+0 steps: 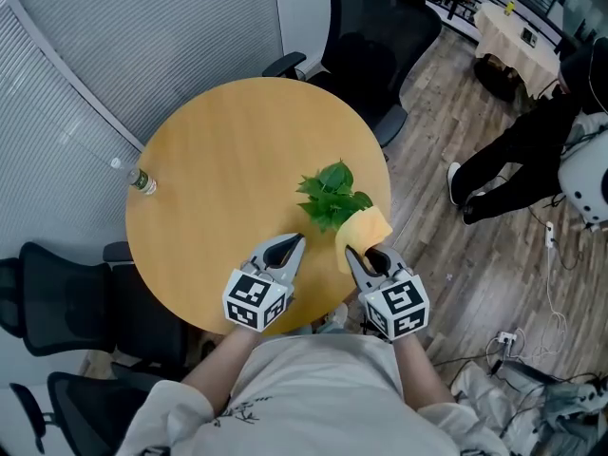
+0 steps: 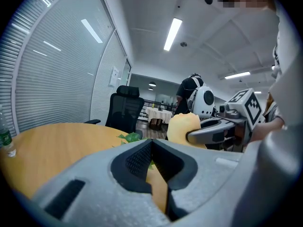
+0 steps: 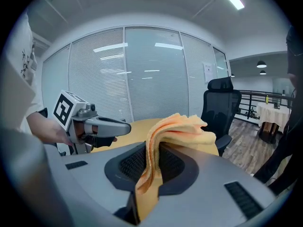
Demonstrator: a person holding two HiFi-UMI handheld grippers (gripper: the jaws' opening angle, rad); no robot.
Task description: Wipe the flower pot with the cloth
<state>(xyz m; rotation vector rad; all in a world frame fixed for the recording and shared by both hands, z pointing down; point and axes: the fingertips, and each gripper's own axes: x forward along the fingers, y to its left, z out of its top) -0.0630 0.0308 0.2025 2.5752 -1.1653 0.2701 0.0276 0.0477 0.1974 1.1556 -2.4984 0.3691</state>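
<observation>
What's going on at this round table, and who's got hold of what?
A person holds a gripper in each hand over the near edge of a round wooden table. The right gripper is shut on a folded yellow cloth, right beside a small leafy plant. The left gripper is shut and empty. The pot is hidden under the leaves, so contact with it can't be judged.

Fluffy cloth, smooth matt wooden table; wood-plank floor
</observation>
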